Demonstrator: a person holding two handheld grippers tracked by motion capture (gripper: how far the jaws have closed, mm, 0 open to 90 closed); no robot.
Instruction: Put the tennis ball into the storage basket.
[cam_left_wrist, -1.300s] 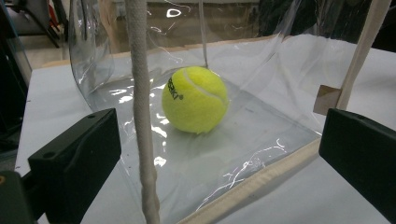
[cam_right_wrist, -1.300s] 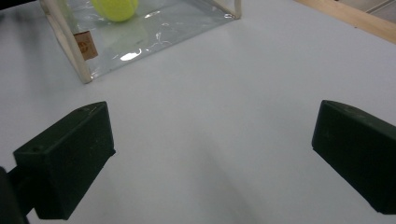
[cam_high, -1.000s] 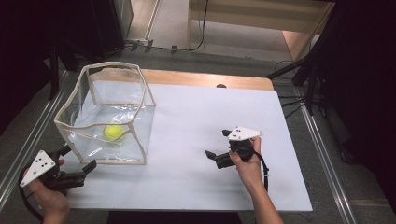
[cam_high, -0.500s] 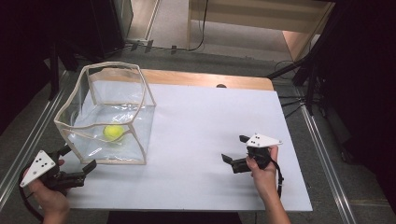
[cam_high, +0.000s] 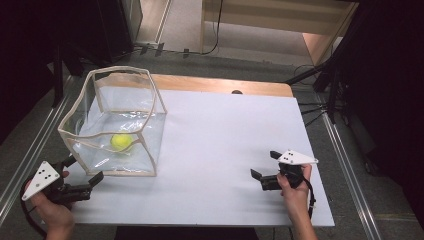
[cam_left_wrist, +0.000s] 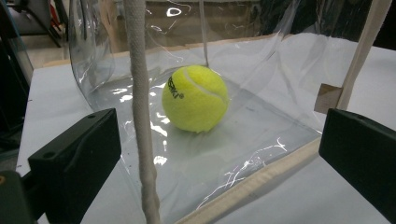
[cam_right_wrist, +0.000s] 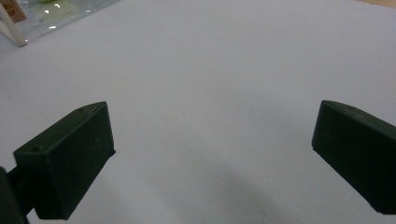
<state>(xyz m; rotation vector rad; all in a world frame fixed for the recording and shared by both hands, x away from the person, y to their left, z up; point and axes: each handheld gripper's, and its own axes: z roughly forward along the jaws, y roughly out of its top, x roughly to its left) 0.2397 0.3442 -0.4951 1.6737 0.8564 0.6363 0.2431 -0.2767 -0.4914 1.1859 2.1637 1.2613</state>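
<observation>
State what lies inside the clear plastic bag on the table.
A yellow tennis ball rests on the floor of the clear plastic bag; nothing else shows inside. The wrinkled, glaring plastic may hide small things, and the ball covers the spot beneath it.

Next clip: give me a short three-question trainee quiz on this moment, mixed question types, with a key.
1. True or false: the yellow-green tennis ball lies inside the clear plastic bag with cream fabric edging.
2. Which gripper is nearer that bag? A) left gripper B) right gripper
3. Fill in: both grippers' jaws stand ____.

Key
1. True: it rests on the bag's floor.
2. A: the left gripper points at the bag's near corner, while the right gripper is over bare white table.
3. Open, with nothing between them.
</observation>
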